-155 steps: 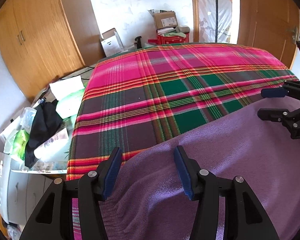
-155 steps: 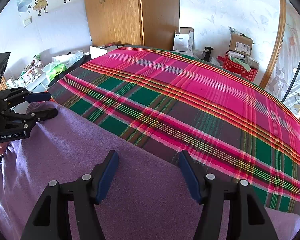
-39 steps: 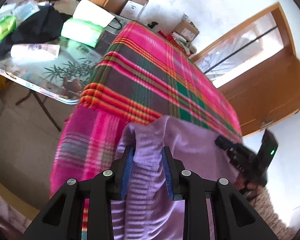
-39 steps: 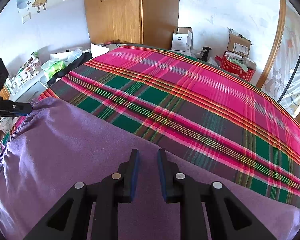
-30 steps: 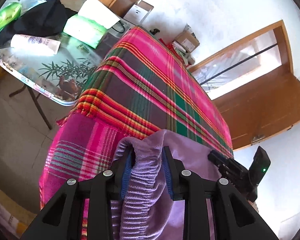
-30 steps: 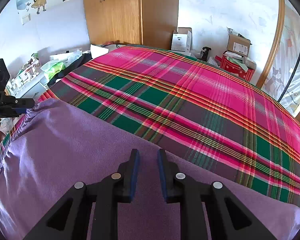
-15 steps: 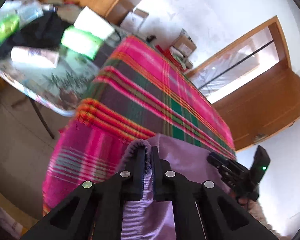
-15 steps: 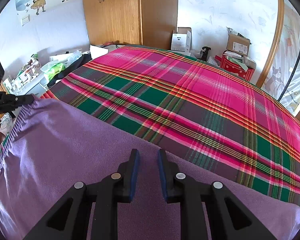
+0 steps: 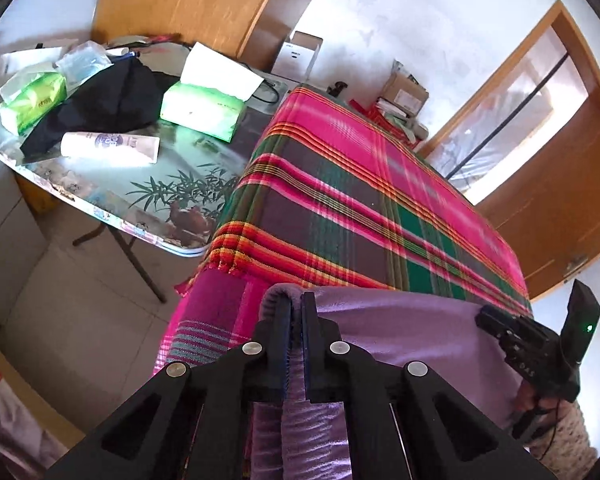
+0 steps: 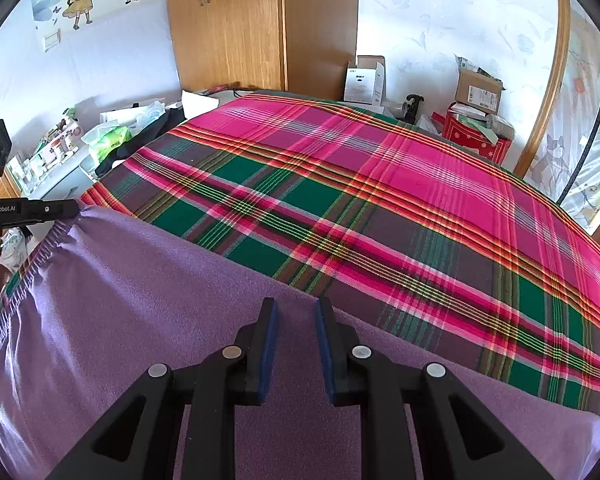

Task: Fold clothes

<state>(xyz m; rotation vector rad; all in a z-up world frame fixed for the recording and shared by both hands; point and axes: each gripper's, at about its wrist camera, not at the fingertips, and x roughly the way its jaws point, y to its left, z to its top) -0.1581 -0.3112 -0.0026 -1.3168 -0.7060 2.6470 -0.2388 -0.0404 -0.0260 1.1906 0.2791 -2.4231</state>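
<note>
A purple fleece garment (image 10: 132,320) with a ribbed, gathered hem is spread flat over the near edge of a plaid-covered bed (image 10: 380,208). One corner is raised and bunched at the bed's corner; the far edge is laid straight across the plaid.

A home bedroom. A plaid-covered bed (image 10: 380,208) fills it. Behind the bed stand a wooden wardrobe (image 10: 236,28) and cardboard boxes (image 10: 478,92).

A: Count noted past the tips: 1 purple garment (image 10: 112,312), 1 plaid blanket (image 10: 380,208), 2 grippers seen.
B: Left of tips, on 1 side table (image 9: 100,200): 2 green packs, 1 white tube (image 9: 110,147). 2 cardboard boxes spotted far ahead.
</note>
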